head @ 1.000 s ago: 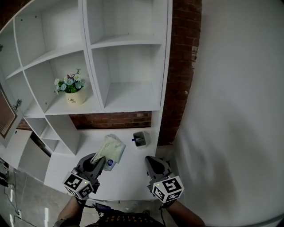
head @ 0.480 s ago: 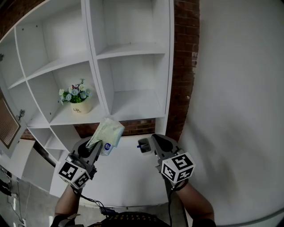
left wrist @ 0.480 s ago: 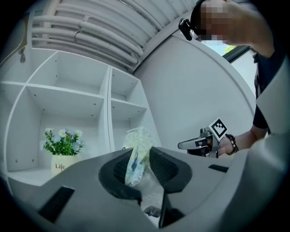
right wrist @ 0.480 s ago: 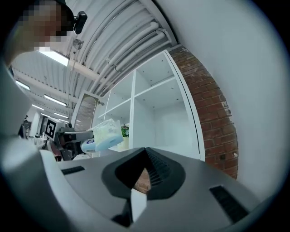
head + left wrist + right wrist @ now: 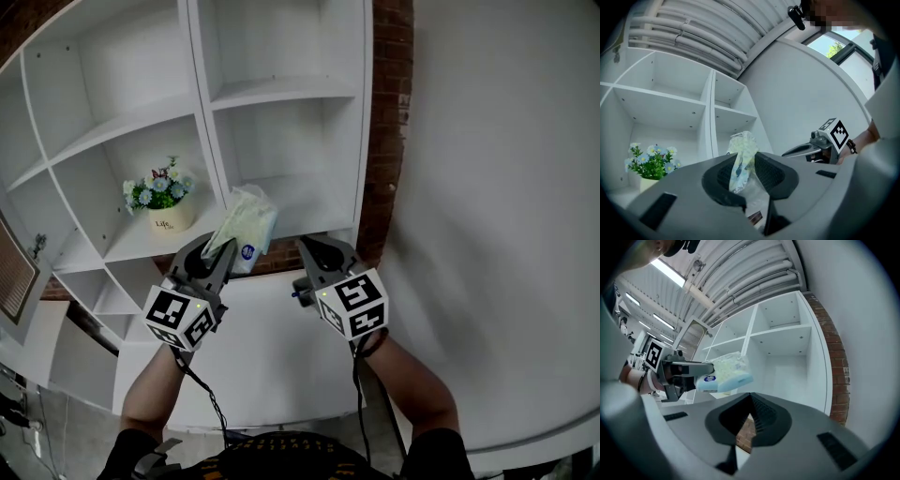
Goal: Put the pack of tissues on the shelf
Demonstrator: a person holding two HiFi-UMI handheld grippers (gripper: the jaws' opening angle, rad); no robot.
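Pack of tissues (image 5: 246, 230): pale green, plastic-wrapped, with a round blue label; up in the air in front of the shelf, near the upright divider; tilted, with its free end toward the shelf
Left gripper (image 5: 220, 249): jaws nearly together, pinching the pack's near end
Right gripper (image 5: 314, 249): just beside the left gripper; jaws closed on each other with nothing between them
Shelf (image 5: 281, 89): white, with open compartments
Flower pot (image 5: 169, 214): cream, with small blue and white flowers; stands in the compartment left of the divider
Counter (image 5: 262, 347): white; below both grippers
Brick wall (image 5: 384, 122): a strip at the shelf's right side
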